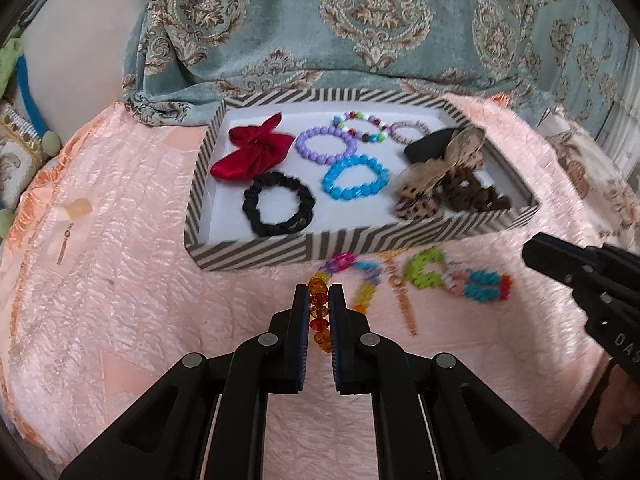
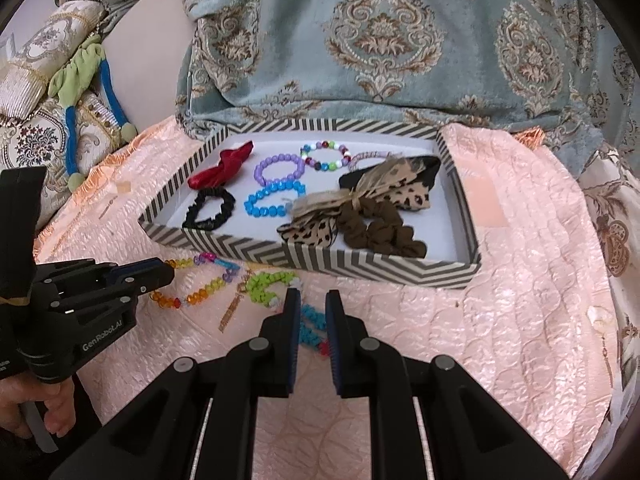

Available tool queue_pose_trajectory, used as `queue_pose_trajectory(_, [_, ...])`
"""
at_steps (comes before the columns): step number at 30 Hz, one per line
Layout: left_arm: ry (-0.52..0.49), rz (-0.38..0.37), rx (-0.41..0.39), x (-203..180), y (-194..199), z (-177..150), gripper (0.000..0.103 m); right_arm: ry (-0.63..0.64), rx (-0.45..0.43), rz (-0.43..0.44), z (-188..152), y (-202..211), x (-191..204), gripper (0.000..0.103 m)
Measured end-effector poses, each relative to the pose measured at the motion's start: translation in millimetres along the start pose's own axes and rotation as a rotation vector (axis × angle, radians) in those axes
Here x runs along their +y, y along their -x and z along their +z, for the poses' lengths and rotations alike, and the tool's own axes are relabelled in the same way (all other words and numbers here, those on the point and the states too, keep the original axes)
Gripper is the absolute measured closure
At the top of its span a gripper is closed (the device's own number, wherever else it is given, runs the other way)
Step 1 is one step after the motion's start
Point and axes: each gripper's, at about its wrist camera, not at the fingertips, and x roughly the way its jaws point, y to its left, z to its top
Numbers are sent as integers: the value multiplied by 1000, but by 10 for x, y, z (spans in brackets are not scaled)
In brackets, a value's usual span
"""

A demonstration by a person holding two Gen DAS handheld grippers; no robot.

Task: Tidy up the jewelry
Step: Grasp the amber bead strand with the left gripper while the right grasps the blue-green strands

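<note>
while the left gripper is clenched on a multicolour beaded bracelet, its jaws pinch the amber and red faceted beads between them. this bracelet lies on the pink quilted bedspread, just in front of the striped tray; its translucent beads run from amber and red through yellow and purple to pink and blue. the right gripper is nearly shut, its jaws set around a second beaded bracelet with blue, red and pale beads, which joins a lime green beaded section. whether the pads press on it cannot be told. a thin gold-coloured earring lies beside the green beads. inside the tray sit a red bow, a black scrunchie, a purple bead bracelet, a blue bead bracelet, a leopard-print bow and a brown scrunchie.
</note>
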Motion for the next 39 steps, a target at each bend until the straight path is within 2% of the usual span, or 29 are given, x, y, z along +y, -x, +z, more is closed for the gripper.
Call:
queue_pose_trajectory(5, [-7,-18,-52,-57,267,176,103,5,-43,18,156,201,8,91])
queue_pose_trajectory(11, [-2,-47,-108,-74,517,460,103,37,-112,27,498,434,29,91])
queue_pose_trajectory(15, [-7,-52,-148,-85,606,733,103,62,-134,29,804,407,-4,92])
queue_pose_trajectory(20, [-14,-51,-157,-99,423,1034,103,25,-105,25,1124,157,-175,92])
queue_pose_trajectory(24, [-9,-68,-149,-107,225,1131,103,-4,-102,65,848,176,-316,92])
queue_pose_trajectory(25, [10,-80,-152,-77,165,1142,103,-1,-90,70,725,153,-332,88])
queue_pose_trajectory(27, [40,-96,-147,-21,97,1123,103,-24,-8,90,432,-7,-401,77])
queue_pose_trajectory(29, [53,-103,-137,13,43,1099,103,-40,94,95,245,-204,-437,77])
queue_pose_trajectory(33, [60,-111,-140,48,39,1058,103,31,185,105,39,-491,-346,77])
queue_pose_trajectory(36, [59,-107,-140,71,28,1031,103,100,224,75,-46,-629,-254,72])
queue_pose_trajectory(39, [65,-111,-135,91,18,1010,103,239,237,10,-137,-615,-70,70])
